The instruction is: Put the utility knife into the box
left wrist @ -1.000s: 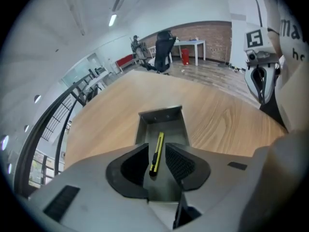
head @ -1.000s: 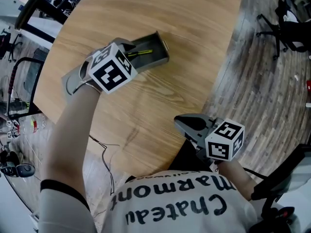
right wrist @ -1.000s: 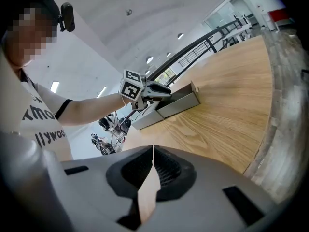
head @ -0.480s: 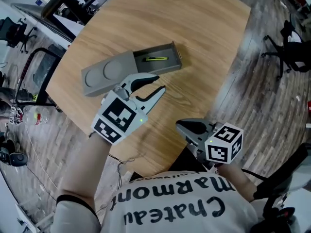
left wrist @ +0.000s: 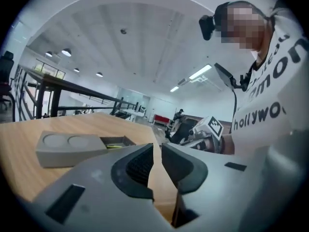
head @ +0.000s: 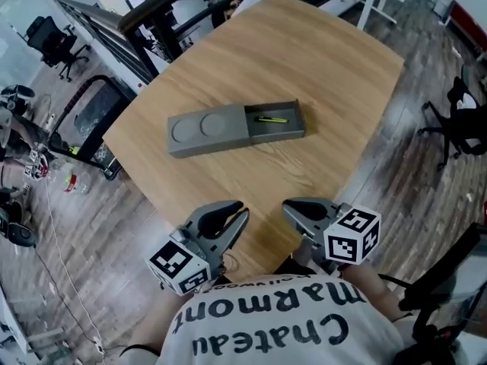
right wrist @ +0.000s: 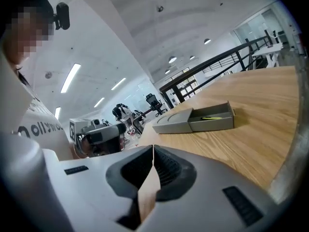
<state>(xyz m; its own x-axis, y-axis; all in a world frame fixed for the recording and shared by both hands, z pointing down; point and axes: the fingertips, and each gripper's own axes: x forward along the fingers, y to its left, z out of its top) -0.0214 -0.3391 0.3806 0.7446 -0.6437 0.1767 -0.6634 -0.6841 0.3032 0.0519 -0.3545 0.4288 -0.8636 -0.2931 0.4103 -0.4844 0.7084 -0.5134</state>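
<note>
Knife [head: 272,119] is lying inside the open tray end of the box [head: 209,130], mid-table [head: 304,52]. L gripper [head: 240,213] is hovering over the near table edge w/ jaws a sliver apart, nothing btwn them. R gripper [head: 289,206] is hanging just beside it w/ jaws pressed together, empty, both well apart from the box.

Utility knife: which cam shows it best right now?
Head view: it looks down into the box's open drawer, so the utility knife shows full length, lying inside. The left gripper view and right gripper view both see it low and side-on, just a thin yellow-green sliver above the drawer wall.
</note>
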